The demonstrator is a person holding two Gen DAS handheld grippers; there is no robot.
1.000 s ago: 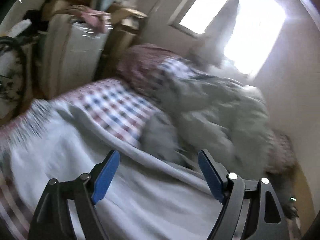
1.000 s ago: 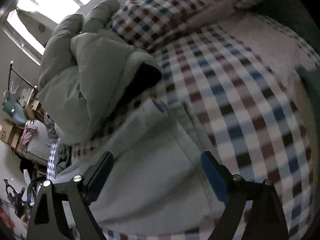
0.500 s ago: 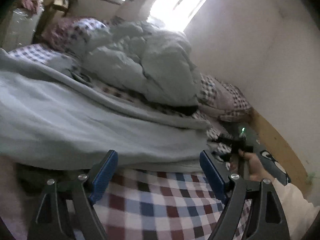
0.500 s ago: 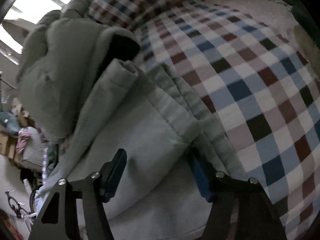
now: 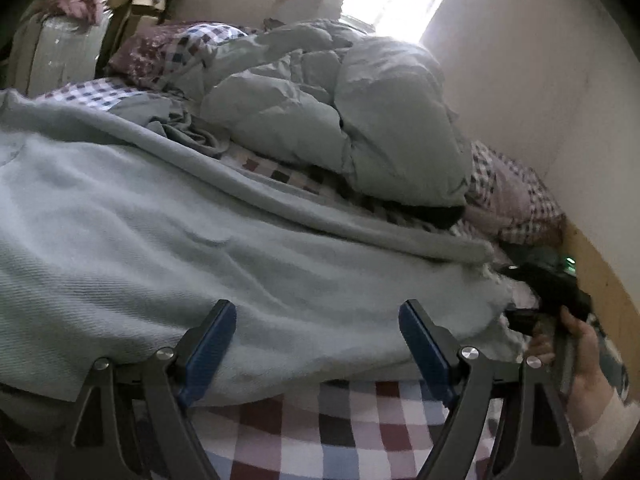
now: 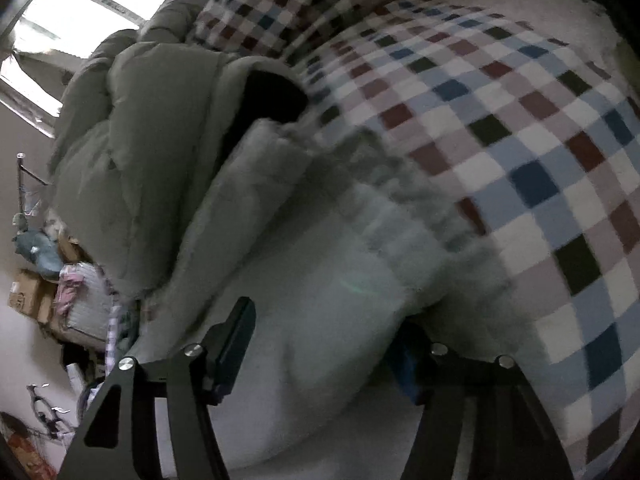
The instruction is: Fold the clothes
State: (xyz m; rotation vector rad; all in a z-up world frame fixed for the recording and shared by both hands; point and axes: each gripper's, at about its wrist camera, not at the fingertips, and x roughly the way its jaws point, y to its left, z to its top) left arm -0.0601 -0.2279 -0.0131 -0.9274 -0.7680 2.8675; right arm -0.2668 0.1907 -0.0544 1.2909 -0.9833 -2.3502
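Pale green garment (image 5: 208, 240), spread on the checked bed (image 5: 340, 432): its corner is being gathered between the closing right gripper (image 6: 320, 344) fingers, left gripper (image 5: 316, 340) fingers being held apart at the hem; a thin pinch may be lost.

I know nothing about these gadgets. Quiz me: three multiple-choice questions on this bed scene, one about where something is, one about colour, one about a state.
1. Where does the puffy jacket lie?
A. on the floor
B. on the bed, beyond the pale garment
C. on a chair

2. What colour are the left gripper's pads?
A. blue
B. yellow
C. white

3. How do the left gripper's jaws stand?
A. shut on the jacket
B. wide apart at the garment's near edge
C. shut on a pillow

Answers:
1 B, it sits past the garment near the wall.
2 A, both pads show blue.
3 B, a broad gap shows between them.
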